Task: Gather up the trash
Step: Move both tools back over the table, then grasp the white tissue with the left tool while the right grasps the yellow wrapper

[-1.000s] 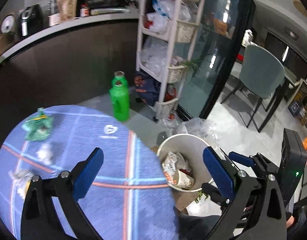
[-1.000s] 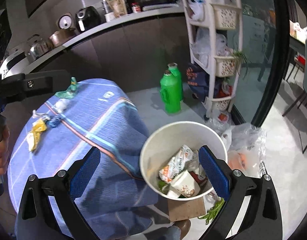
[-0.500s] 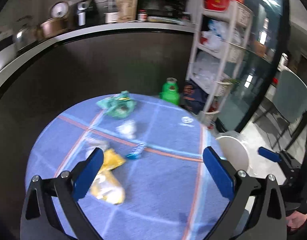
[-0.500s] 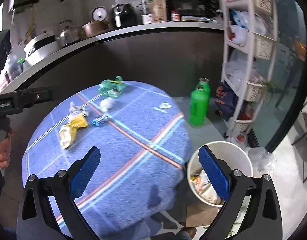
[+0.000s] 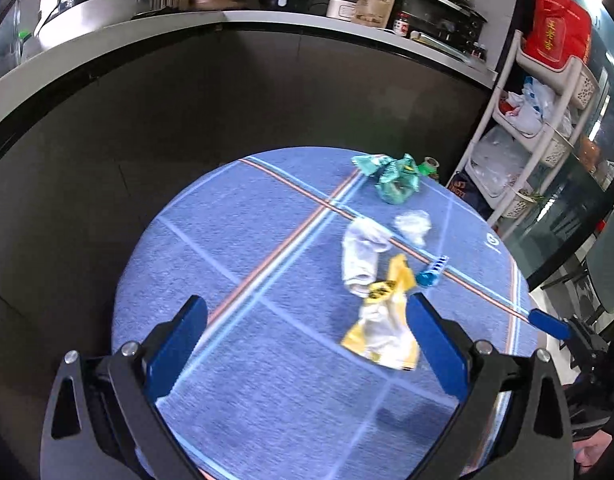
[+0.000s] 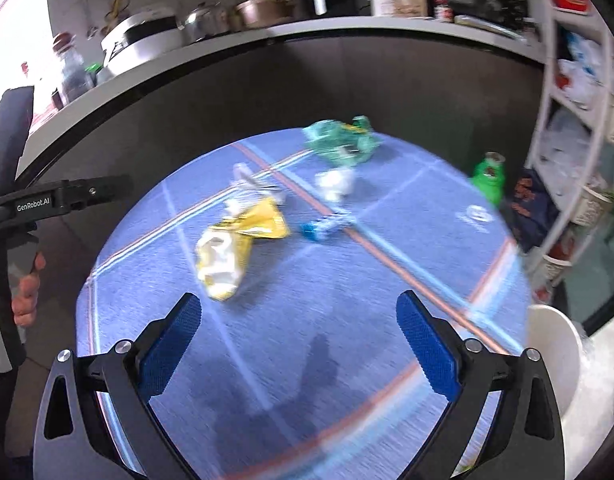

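Left wrist view, left to right:
- Left gripper (image 5: 305,344), lower frame: jaws spread wide, nothing between them, above a round table with blue striped cloth (image 5: 247,248).
- White crumpled wrapper (image 5: 361,258), right of centre.
- Yellow snack bag (image 5: 383,328), just below the white wrapper and touching it, beside the right blue finger (image 5: 435,348).
- Small blue wrapper (image 5: 431,274), just right of the yellow bag's top.
- Clear plastic scrap (image 5: 413,226), above it.
- Green crumpled bag (image 5: 395,178), upper right, near the table's far edge.

Right wrist view, left to right:
- Right gripper (image 6: 299,344), lower frame: jaws wide, empty.
- White bin (image 6: 555,356), lower right, beside the table edge.
- Green bottle (image 6: 489,176), right, on the floor beyond the table.
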The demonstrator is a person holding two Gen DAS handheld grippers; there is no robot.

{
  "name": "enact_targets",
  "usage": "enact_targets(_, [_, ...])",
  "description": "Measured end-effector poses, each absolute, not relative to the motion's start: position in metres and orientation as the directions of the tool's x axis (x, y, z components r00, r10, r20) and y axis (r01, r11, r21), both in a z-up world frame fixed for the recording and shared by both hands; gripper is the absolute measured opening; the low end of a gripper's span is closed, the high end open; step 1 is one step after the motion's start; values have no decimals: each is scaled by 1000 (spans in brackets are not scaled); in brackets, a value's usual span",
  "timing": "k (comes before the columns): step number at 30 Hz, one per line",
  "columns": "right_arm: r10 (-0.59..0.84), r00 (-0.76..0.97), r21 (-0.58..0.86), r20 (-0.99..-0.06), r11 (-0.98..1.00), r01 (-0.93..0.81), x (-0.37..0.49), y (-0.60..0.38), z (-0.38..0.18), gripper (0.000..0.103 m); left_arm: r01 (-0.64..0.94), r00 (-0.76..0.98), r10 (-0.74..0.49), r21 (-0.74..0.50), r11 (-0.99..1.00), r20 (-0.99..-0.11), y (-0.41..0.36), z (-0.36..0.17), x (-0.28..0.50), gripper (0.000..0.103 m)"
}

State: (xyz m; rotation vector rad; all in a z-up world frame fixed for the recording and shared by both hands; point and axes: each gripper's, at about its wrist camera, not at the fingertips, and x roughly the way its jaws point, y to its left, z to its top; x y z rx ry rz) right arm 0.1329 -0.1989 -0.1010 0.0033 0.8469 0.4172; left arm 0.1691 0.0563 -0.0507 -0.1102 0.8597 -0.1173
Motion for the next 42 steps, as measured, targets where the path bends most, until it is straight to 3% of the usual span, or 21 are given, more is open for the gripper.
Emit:
enact_targets(5, [381,534,169,-755,899,-403,157,-155,-118,72,47,633,-142,-146,988,-761,70,-61,181,99])
enact_targets(9, [374,514,170,-772,900,-401,176,-136,-133,69,66,623,-147,-136,989,-768,68,-68,189,99])
enact_targets(12, [358,506,165,-784,907,-387,188,-131,-144,57,89,620,-156,-129,988,-769,66,-72,194,99])
enact_targets(15, [353,478,175,-804,909,-377,195,-131,-154,28,110,613,-175,-137,985,-770,62,-75,202,99])
enact_targets(16, [358,475,180,-804,907,-380,195,-132,-155,10,119,612,-184,-141,983,-769,59,-76,205,99])
enact_targets(18, [357,485,167,-798,905,-390,192,-136,-153,4,137,606,-204,-152,979,-769,55,-78,211,99])
enact_targets(21, [348,495,150,-796,906,-394,185,-145,-148,3,175,586,-254,-186,967,-769,43,-86,226,97])
enact_targets(25, [336,518,150,-787,918,-366,178,-165,-141,3,237,548,-312,-213,948,-776,18,-101,250,87])
enact_targets(29, [317,534,141,-784,928,-345,175,-179,-137,3,283,515,-319,-194,939,-796,-10,-119,271,77])
enact_targets(34, [307,541,141,-783,935,-326,173,-194,-136,3,308,468,-289,-153,939,-835,-33,-140,288,56])
enact_targets(38, [306,549,146,-778,938,-316,172,-201,-135,3,290,460,-292,-169,942,-839,-36,-147,294,52])
enact_targets(40, [305,551,149,-777,939,-310,170,-203,-134,4,281,455,-295,-179,943,-840,-35,-148,296,32])
enact_targets(42, [305,555,153,-774,941,-302,169,-205,-132,4,267,446,-304,-199,943,-842,-34,-149,297,31])
